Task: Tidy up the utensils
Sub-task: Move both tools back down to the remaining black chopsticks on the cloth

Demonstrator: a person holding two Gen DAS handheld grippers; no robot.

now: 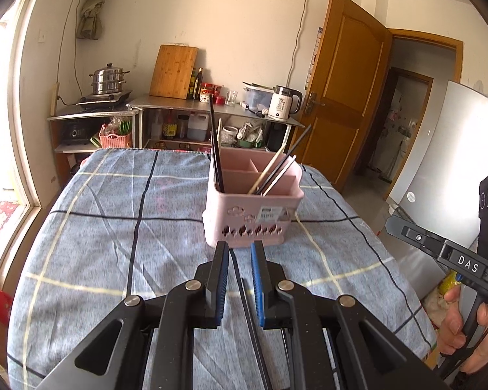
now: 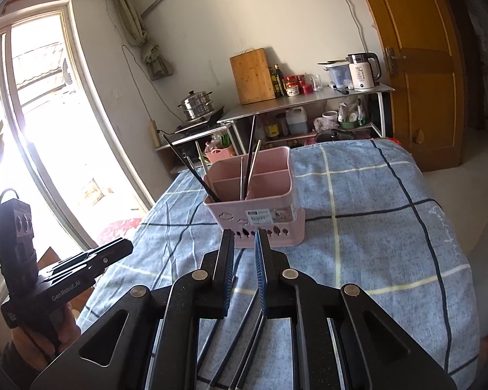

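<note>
Ahead of your grippers, past the blue checked tablecloth (image 1: 114, 227), a metal shelf unit (image 1: 218, 105) stands along the back wall. On it, straight ahead, a wooden cutting board (image 1: 174, 71) leans on the wall; to its right you have a white electric kettle (image 1: 284, 102), to its left a steel steamer pot (image 1: 109, 78) on a cooktop. Further right of the grippers an orange wooden door (image 1: 345, 84) stands open. On your far left, a bright window (image 2: 42, 123).

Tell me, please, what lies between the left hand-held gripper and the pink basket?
Only a short stretch of bare blue checked cloth, seen in the left wrist view, separates the left hand-held gripper from the pink basket.
</note>
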